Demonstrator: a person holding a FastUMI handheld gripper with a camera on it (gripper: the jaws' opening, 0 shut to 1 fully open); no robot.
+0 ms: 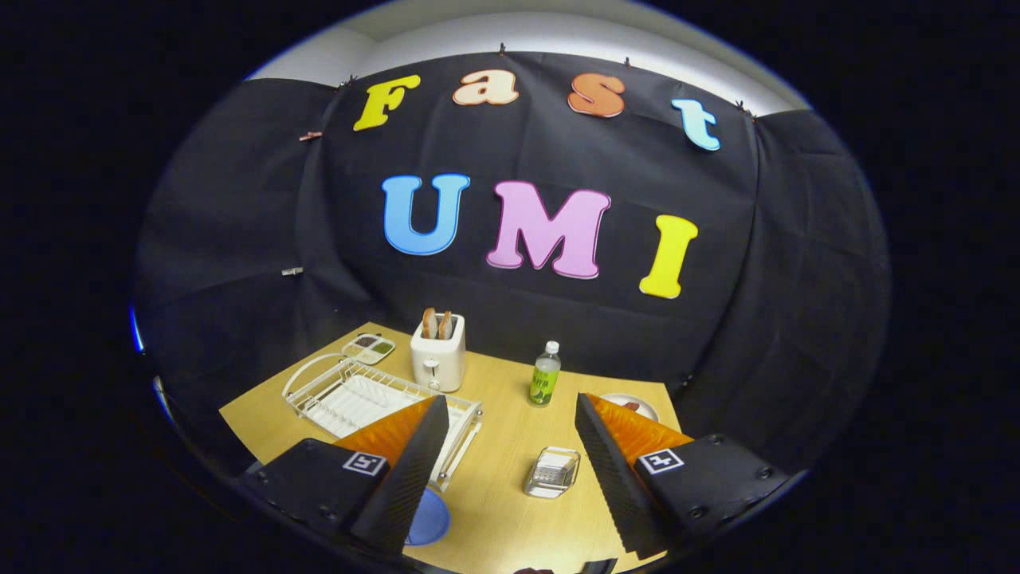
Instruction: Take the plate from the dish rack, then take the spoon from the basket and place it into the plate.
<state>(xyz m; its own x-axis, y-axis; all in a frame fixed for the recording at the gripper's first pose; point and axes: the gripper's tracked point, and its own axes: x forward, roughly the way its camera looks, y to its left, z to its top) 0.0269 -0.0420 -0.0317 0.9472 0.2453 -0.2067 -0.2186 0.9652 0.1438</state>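
My gripper (511,399) is open and held high above the wooden table (510,446), with nothing between its fingers. A white wire dish rack (358,395) lies beyond the left finger, which covers its near end. A blue plate (430,518) shows beside the left finger's inner edge, at the rack's near corner, mostly hidden by that finger. A small clear basket (551,472) stands on the table between the fingers, closer to the right one. I cannot make out a spoon in it.
A white toaster (437,355) with two toast slices stands behind the rack. A green-labelled bottle (545,375) is at mid-table, a small divided tray (368,347) in the far left corner, and a white dish (633,405) behind the right finger.
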